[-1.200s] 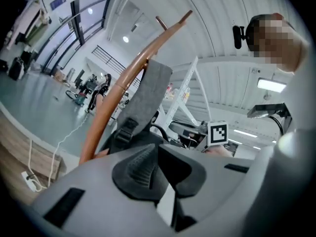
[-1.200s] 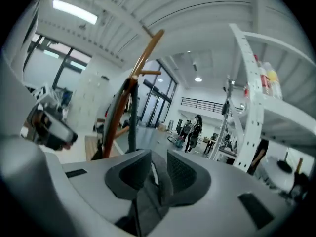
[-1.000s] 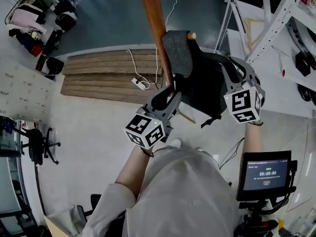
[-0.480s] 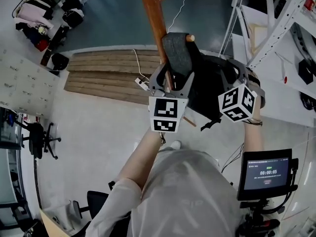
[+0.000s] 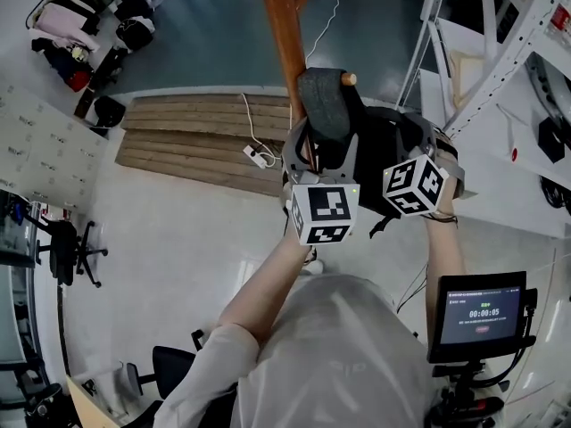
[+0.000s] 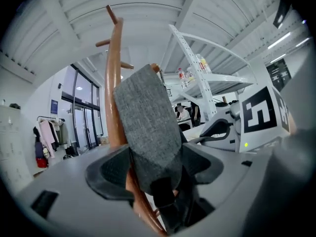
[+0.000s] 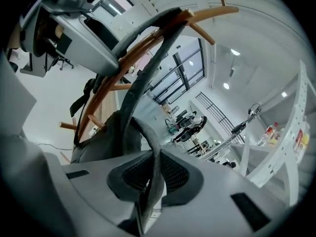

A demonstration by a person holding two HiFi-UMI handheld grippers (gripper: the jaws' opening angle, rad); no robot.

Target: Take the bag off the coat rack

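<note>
Pale floor [image 5: 178, 230] lay below; the bag [image 5: 382, 160], hung on the coat rack [image 5: 281, 34], showed only partly behind the left gripper [image 5: 321, 145], which gaped wide around its grey strap [image 5: 325, 103]. The right gripper [image 7: 150, 174] was clamped on a thin strap [image 7: 154, 157].

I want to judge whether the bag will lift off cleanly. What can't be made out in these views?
Peg: head view, the grey strap covers all but its tip.
Bag, lower part: head view, behind the left gripper and right gripper.
Coat rack, base: head view, hidden below the strap and grippers.
Screen, small print: head view, too small.
</note>
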